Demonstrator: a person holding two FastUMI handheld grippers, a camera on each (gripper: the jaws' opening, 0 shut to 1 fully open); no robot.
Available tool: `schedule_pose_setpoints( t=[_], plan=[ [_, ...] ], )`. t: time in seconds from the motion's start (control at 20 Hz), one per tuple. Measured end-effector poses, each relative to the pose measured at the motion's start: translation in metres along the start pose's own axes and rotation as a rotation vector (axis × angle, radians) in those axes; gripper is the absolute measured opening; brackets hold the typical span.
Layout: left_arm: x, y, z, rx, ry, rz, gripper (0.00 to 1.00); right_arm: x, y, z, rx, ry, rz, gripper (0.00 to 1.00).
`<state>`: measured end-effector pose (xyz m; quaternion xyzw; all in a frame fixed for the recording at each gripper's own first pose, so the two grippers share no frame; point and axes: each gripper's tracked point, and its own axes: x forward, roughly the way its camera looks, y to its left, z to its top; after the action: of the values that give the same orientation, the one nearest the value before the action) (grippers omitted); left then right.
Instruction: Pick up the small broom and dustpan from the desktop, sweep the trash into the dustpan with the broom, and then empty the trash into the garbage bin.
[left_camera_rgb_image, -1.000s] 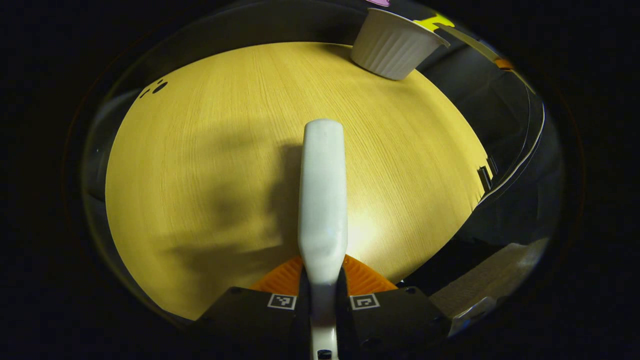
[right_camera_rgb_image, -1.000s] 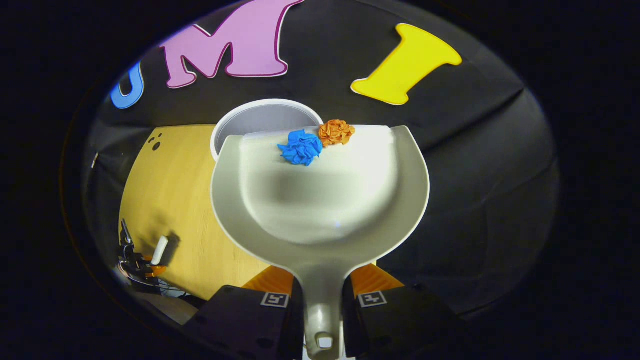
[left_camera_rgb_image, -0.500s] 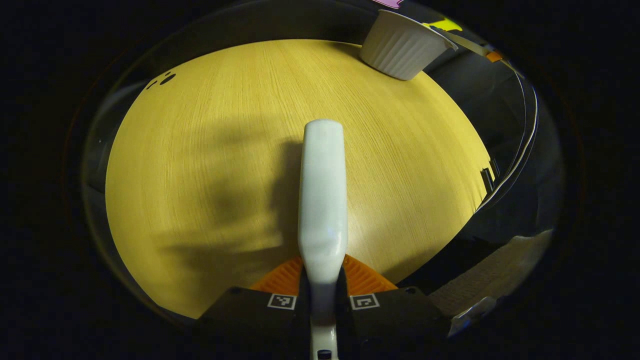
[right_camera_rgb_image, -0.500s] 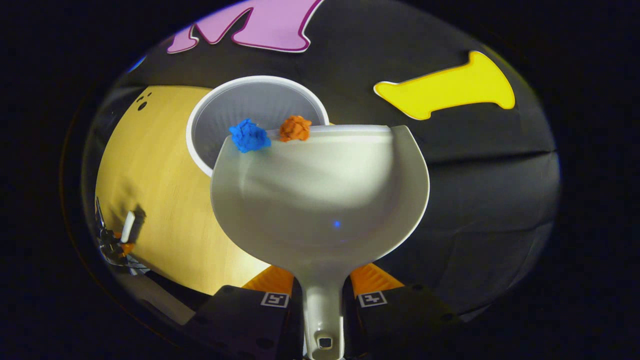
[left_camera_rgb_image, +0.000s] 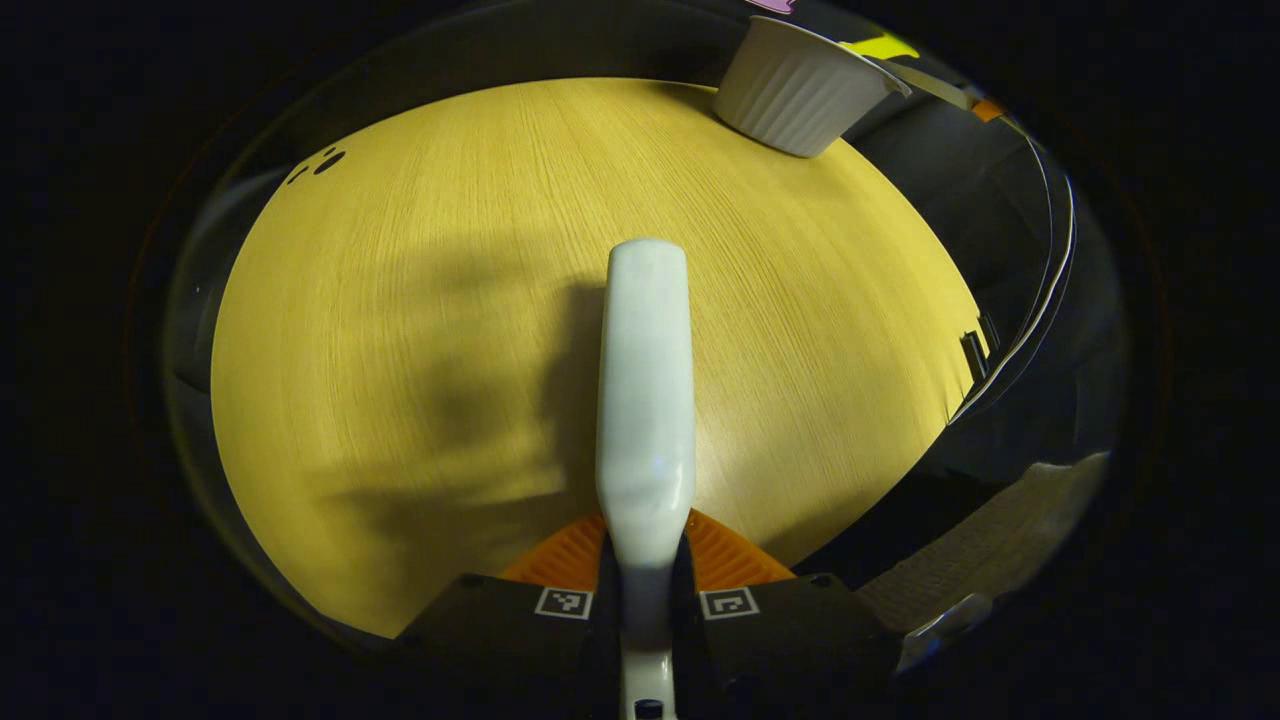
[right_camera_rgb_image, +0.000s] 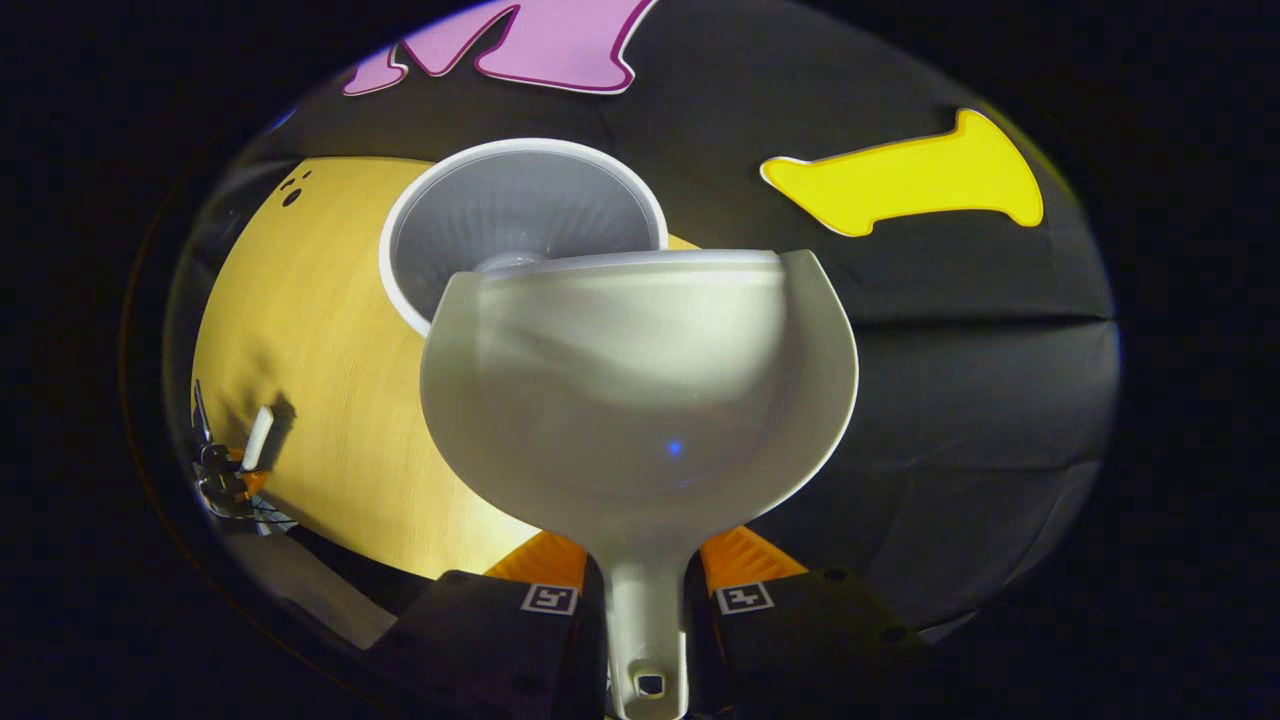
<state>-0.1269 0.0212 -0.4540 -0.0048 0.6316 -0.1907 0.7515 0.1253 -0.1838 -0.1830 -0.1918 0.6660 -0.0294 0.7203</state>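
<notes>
On the booth's round wooden table (left_camera_rgb_image: 420, 330), pale yellow grain, shadows fall across the near half in the left gripper view. Same table (right_camera_rgb_image: 300, 380) shows at left in the right gripper view, behind the dustpan.

White ribbed garbage bin (right_camera_rgb_image: 520, 215): stands at the table's far edge against the black cloth wall (right_camera_rgb_image: 950, 380). Its mouth opens toward the right gripper view's camera; inside reads grey, contents cannot be made out. In the left gripper view the bin (left_camera_rgb_image: 790, 90) sits upper right, seen from the side.

Dustpan (right_camera_rgb_image: 640, 370): white, held up with its front lip over the near rim of the bin, overlapping the bin's mouth. The pan's visible inner surface is bare. Its handle runs down between the fingers of the right gripper (right_camera_rgb_image: 646, 590), jaws clamped on the handle from both sides.

Small broom (left_camera_rgb_image: 646, 400): white handle pointing away from the camera over the table. Left gripper (left_camera_rgb_image: 646, 580) jaws closed on the broom's handle. Bristles cannot be seen.

Far left in the right gripper view: the left gripper (right_camera_rgb_image: 225, 480) with the broom (right_camera_rgb_image: 258, 438), small, near the table's edge, well apart from the bin.
</notes>
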Motion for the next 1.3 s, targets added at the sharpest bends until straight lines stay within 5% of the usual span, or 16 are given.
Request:
schedule_pose_setpoints(
  t=[0.65, 1.0, 1.3],
  plan=[
    [0.001, 0.003, 0.002, -0.022, -0.014, 0.036, 0.25, -0.067, 0.041, -0.023, 0.127, -0.272, 0.186, 0.35],
    [-0.006, 0.019, 0.008, -0.045, -0.039, 0.091, 0.25, -0.077, 0.117, -0.074, 0.098, -0.314, 0.286, 0.35],
    [-0.009, 0.028, 0.011, -0.053, -0.055, 0.134, 0.24, -0.042, 0.209, -0.12, 0.047, -0.28, 0.369, 0.35]
  ],
)
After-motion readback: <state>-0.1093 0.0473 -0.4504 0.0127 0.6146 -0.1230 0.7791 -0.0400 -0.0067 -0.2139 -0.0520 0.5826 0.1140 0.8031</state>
